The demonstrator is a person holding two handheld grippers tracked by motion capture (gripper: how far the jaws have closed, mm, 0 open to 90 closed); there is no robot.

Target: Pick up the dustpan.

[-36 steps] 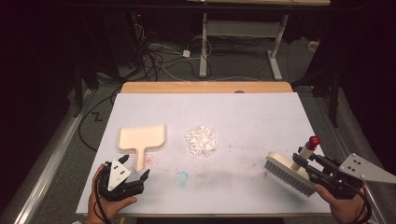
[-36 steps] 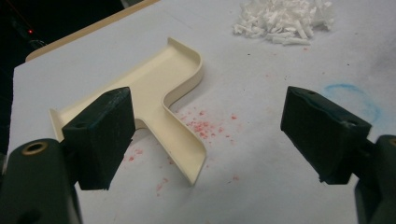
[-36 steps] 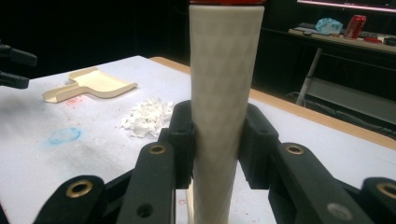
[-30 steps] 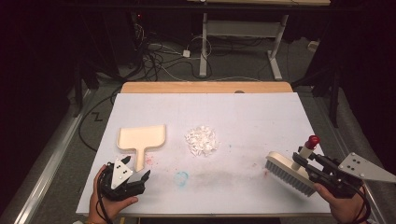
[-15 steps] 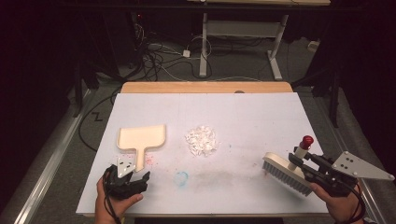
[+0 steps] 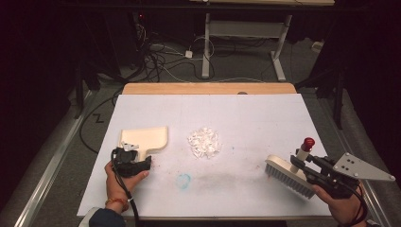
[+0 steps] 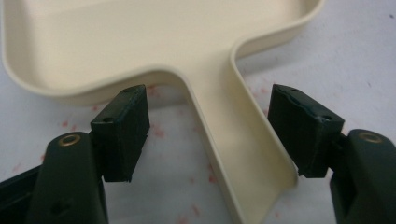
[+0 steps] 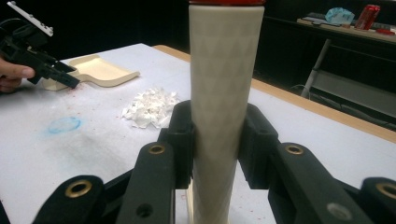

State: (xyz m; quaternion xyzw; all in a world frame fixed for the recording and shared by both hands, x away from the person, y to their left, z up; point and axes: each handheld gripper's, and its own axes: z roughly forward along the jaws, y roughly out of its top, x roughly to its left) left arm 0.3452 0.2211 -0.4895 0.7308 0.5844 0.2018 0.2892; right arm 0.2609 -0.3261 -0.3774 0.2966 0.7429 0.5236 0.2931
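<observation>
The cream plastic dustpan (image 6: 144, 138) lay flat on the white desk (image 6: 246, 118), left of centre, its short handle (image 7: 243, 149) pointing toward you. Your left gripper (image 6: 131, 161) had come down over that handle: its fingers (image 7: 122, 130) straddled it and had just been closing, but both still stood clear of the plastic, so nothing was gripped yet. The handle sat nearer the far finger than the near one; had you kept closing off-centre, I judge one pad would have struck first and skewed or slid the light pan across the desk instead of seizing it.

Just to the right of the pan lay the small heap of white paper scraps (image 6: 204, 142), apart from it. A faint blue smear (image 6: 183, 179) marked the desk nearer you.

Well to the right, your right gripper (image 6: 312, 169) had its fingers clenched on the upright cream handle of the red-capped brush (image 8: 226, 107), its bristles resting on the desk. A careless sweep could have scattered the scraps past the pan.

Counted: one dustpan, one brush, one heap, two grippers.
</observation>
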